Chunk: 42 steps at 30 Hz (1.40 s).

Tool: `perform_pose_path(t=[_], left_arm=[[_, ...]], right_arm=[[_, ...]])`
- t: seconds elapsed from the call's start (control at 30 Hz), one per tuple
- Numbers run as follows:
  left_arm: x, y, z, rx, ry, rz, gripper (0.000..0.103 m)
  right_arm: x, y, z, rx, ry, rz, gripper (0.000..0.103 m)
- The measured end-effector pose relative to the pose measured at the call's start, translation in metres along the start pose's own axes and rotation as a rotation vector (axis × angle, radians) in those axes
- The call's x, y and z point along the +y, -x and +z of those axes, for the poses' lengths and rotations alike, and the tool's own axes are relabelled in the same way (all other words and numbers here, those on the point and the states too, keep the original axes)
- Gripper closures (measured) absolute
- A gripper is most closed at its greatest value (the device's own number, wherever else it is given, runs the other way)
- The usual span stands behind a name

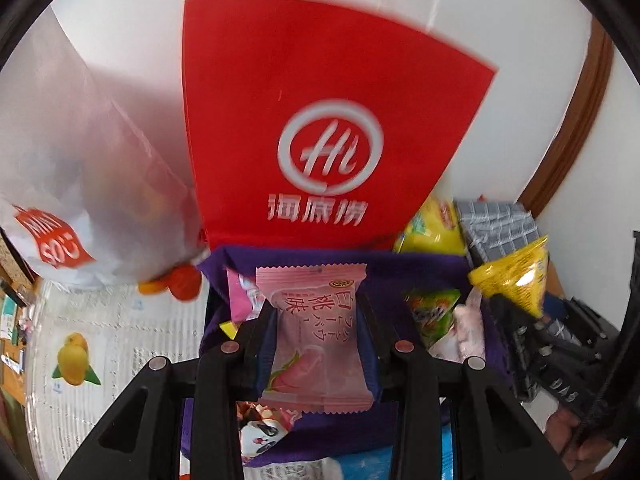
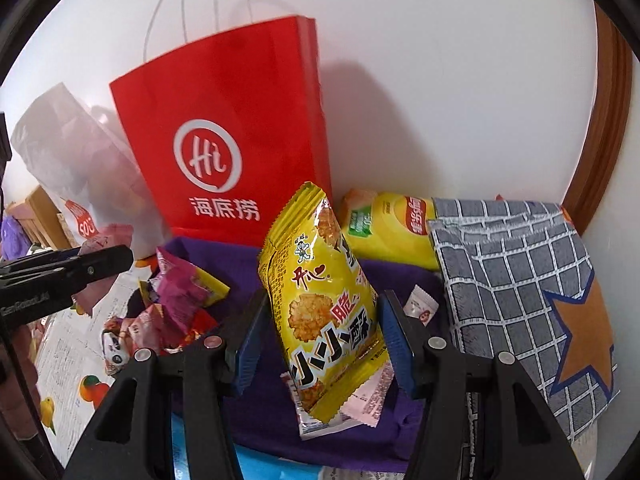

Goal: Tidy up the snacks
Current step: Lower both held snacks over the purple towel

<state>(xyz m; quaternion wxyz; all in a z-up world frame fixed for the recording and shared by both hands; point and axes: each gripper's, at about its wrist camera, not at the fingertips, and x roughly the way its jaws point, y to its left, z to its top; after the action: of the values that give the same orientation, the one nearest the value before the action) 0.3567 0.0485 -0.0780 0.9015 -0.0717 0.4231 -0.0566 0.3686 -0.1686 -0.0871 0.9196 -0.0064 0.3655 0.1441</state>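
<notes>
Left gripper (image 1: 316,336), seen from its own wrist camera, is clamped on a pink snack packet (image 1: 316,332) printed with a peach; both black fingers (image 1: 256,332) press the packet's sides, and the packet hangs upright between them above a purple cloth bin (image 1: 420,276). Right gripper (image 2: 320,328) grasps a yellow rice-cracker packet (image 2: 320,296) in the same manner, its blue-lined pads (image 2: 394,340) against the packet's edges, with the packet tilted slightly and held over the same purple bin (image 2: 280,412). Inside the bin lie loose wrapped sweets: a green packet (image 1: 430,308) to the right in the left view, a heap of pink and red wrappers (image 2: 176,304) to the left in the right view, and a small white sachet (image 2: 420,304) near the right finger. Behind the bin stands a red paper bag (image 2: 232,136) with a white circular logo and white cord handles, against a white wall (image 2: 460,80). Beside it, to the left, leans a white translucent bag (image 2: 76,160) bearing a red label. To the right rest a yellow crisp tube (image 2: 392,232) and a grey checked cushion (image 2: 516,288) with an orange star. Beneath the bags lies a white tablecloth (image 1: 120,328) printed with fruit. Left gripper's black body also enters the right view at the left edge.
</notes>
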Motion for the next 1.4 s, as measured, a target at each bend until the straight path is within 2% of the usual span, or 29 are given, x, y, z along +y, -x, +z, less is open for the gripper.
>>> perform_pose_path(t=[0.07,0.13,0.27,0.33,0.73,1.13,1.3,1.4], left_arm=[[0.011,-0.007,0.0,0.02,0.031,-0.016,0.069],[0.019,-0.01,0.0,0.026,0.055,0.028,0.069],[0.027,-0.01,0.001,0.027,0.075,0.003,0.069],[0.026,-0.01,0.0,0.025,0.064,0.022,0.069],[0.02,-0.013,-0.001,0.033,0.033,0.026,0.069],[0.015,-0.023,-0.006,0.068,0.008,0.024,0.069],[0.014,-0.024,-0.007,0.069,0.011,0.003,0.069],[0.013,-0.024,-0.008,0.072,0.005,0.017,0.069]], right_arm=[[-0.003,-0.005,-0.002,0.012,-0.007,0.005,0.048],[-0.003,-0.011,-0.004,0.022,-0.01,0.007,0.048],[0.001,-0.023,-0.007,0.05,0.002,0.017,0.048],[0.004,-0.029,-0.009,0.066,0.01,0.018,0.048],[0.026,-0.048,-0.02,0.135,0.078,0.009,0.048],[0.023,-0.064,-0.025,0.192,0.095,-0.036,0.048],[0.024,-0.066,-0.027,0.192,0.11,-0.045,0.048],[0.021,-0.065,-0.026,0.191,0.102,-0.044,0.048]])
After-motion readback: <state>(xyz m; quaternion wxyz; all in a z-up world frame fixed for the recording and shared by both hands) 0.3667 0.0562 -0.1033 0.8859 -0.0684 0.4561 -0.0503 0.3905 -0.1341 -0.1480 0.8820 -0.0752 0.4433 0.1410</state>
